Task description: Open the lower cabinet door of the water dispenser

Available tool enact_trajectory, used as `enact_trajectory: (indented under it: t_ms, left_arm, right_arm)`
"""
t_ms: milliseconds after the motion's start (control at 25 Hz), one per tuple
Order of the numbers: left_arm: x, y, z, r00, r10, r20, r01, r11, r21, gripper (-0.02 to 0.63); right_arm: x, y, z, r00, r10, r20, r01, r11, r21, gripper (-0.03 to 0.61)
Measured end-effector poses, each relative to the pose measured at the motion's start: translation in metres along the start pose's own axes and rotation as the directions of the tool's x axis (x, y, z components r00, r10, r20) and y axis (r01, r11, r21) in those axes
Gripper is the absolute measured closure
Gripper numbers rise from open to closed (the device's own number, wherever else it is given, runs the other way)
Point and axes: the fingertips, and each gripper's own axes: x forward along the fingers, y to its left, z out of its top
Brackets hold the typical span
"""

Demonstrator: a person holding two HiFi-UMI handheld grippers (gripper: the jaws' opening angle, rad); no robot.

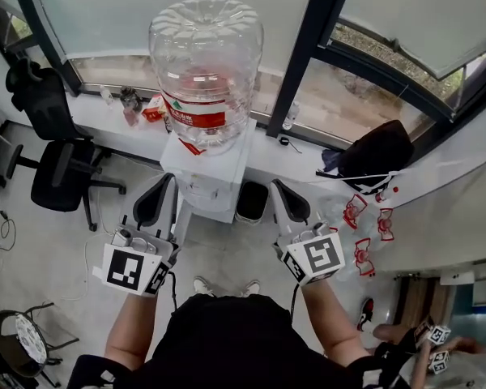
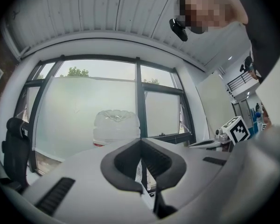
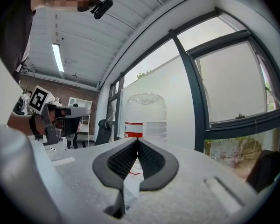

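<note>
Head view, looking steeply down: we are holding the left tool (image 1: 158,194) and the right tool (image 1: 285,199) near the left and right of the white water dispenser (image 1: 206,177). The dispenser is standing at the far wall below the window, carrying a clear bottle (image 1: 204,63). Both tools are pressing their tips together, empty. We are unable to make out the lower cabinet door from this angle. A black bin (image 1: 251,203) is standing just right of the dispenser.
</note>
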Motion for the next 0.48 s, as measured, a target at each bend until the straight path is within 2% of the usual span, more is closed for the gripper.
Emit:
enact_trajectory:
  t_ms: [280, 480]
  left_arm:
    - [-0.014, 0.007, 0.032, 0.998, 0.036, 0.052, -0.037, 0.999, 0.029, 0.606]
    - [-0.020, 0.020, 0.027, 0.996, 0.070, 0.046, -0.071, 0.997, 0.019, 0.606]
  right_arm:
    - [-0.021, -0.027, 0.012, 0.998, -0.058, 0.030, 0.058, 0.998, 0.008, 0.574]
    - [-0.031, -0.043, 0.014, 0.994, -0.102, 0.032, 0.101, 0.995, 0.005, 0.574]
